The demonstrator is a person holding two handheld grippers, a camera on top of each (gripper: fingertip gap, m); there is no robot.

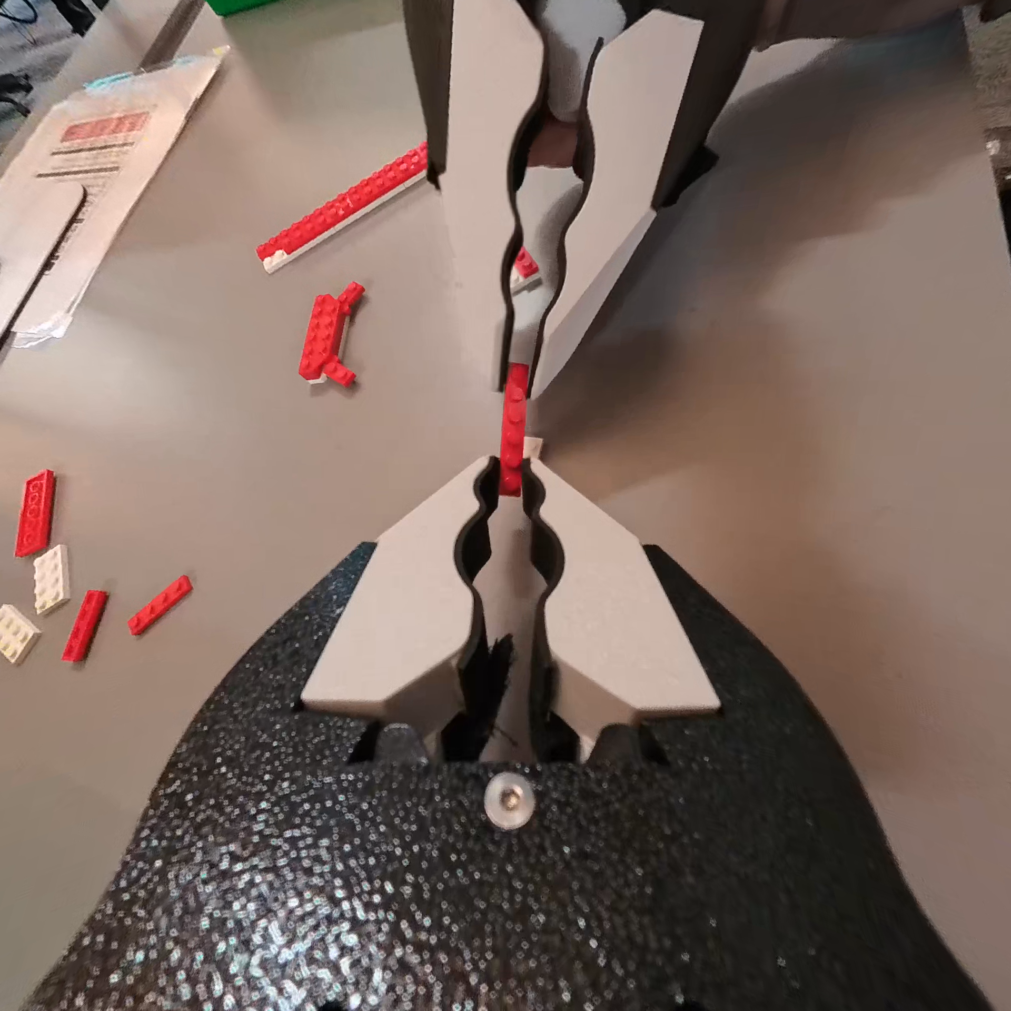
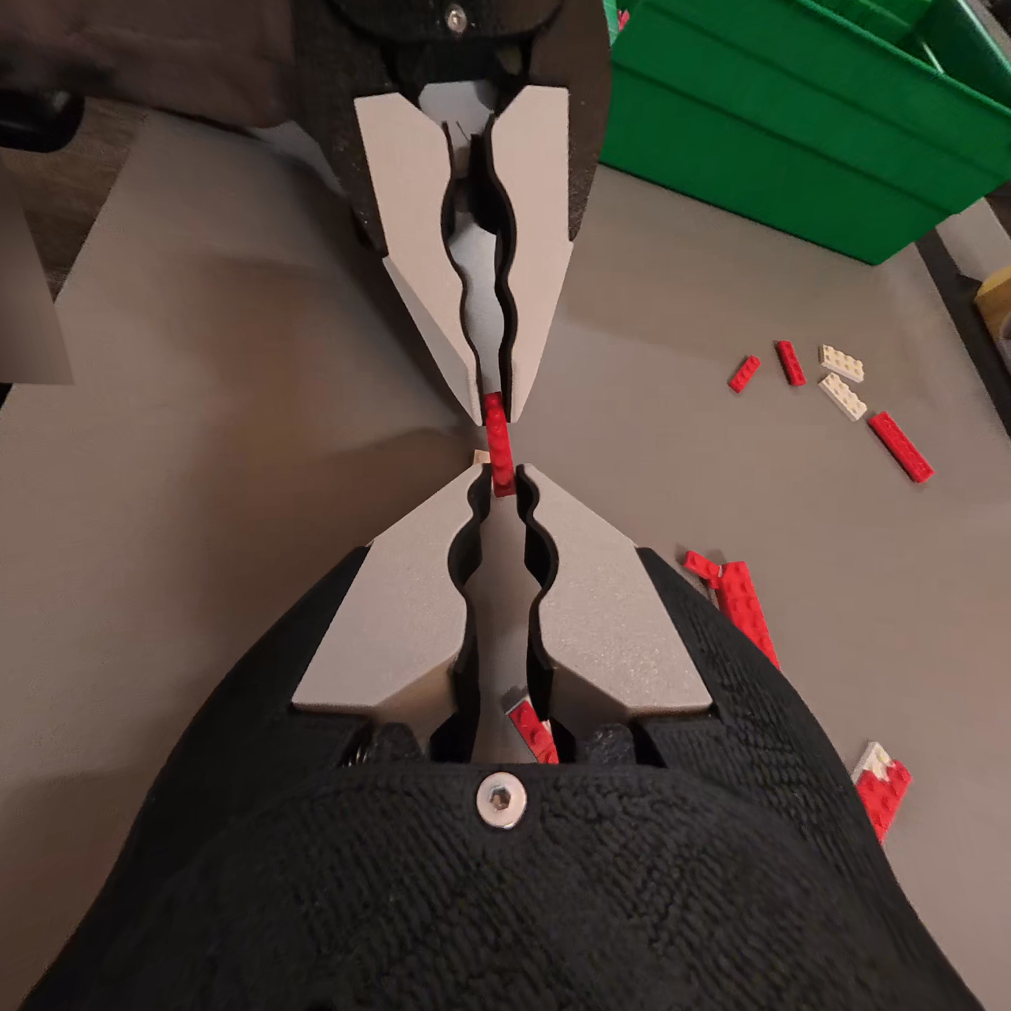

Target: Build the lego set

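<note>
The left gripper (image 1: 511, 481) and right gripper (image 2: 500, 481) are each pinching opposite ends of one narrow red studded plastic plate (image 1: 514, 432), over bare grey tabletop (image 1: 766, 492); five loose pieces are lying aside: three small red plates (image 1: 35, 511) and two white plates (image 1: 52, 579).

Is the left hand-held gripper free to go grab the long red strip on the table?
Probably not yet: the left hand-held gripper is shut on the red plate it shares with the right one. The table path to the long red strip looks clear.

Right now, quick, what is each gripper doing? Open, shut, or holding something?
Left gripper: shut on one end of the thin red lego strip.
Right gripper: shut on the other end of the same strip.
</note>
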